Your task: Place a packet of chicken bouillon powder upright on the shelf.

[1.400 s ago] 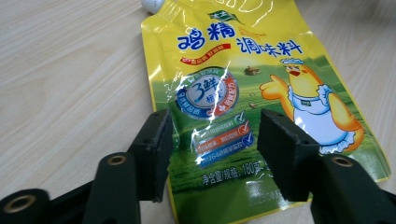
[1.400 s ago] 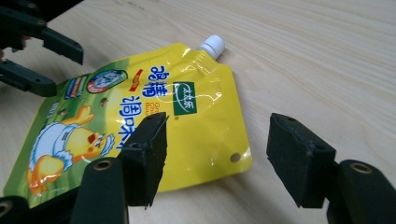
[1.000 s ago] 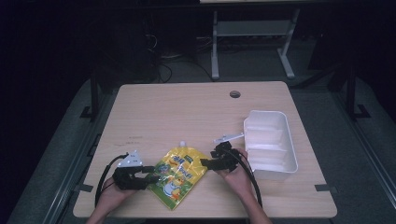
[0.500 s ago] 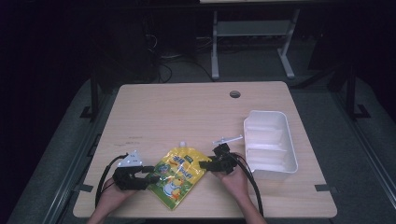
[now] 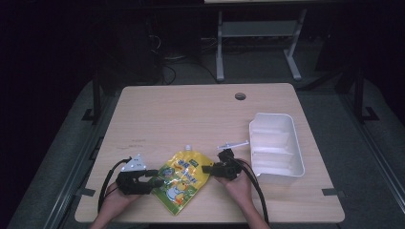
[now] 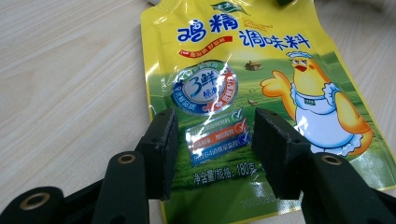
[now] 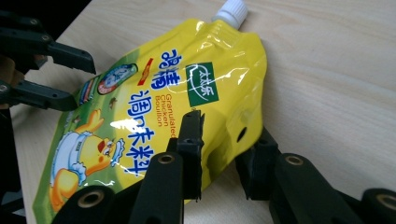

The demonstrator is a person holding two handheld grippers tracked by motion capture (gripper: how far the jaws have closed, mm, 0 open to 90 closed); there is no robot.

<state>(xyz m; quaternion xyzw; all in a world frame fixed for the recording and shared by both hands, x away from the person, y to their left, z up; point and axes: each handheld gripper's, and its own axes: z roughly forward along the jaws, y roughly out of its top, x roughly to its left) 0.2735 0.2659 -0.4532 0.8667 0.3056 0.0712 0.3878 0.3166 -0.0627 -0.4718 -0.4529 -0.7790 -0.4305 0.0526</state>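
Note:
A yellow seasoning pouch (image 5: 181, 181) with a cartoon chicken and a white cap lies flat near the table's front edge. At the pouch's left side sits my left gripper (image 5: 155, 180). Its jaws (image 6: 212, 140) stand apart over the blue label of the pouch (image 6: 219, 70), not pinching it. My right gripper (image 5: 206, 169) is at the pouch's right edge. Its jaws (image 7: 224, 144) have just been closing and now pinch that edge of the pouch (image 7: 154, 93), one pad on top and one beneath. The left gripper (image 7: 80, 84) shows beyond, at the far side.
A white rectangular tray (image 5: 267, 117) stands at the right of the wooden table (image 5: 191, 114). A thin white stick-like item (image 5: 233, 144) lies just left of it. A round cable hole (image 5: 240, 96) is near the back edge.
My right gripper has edged left onto the pouch's right edge and its jaws have narrowed around it. The left gripper has kept still.

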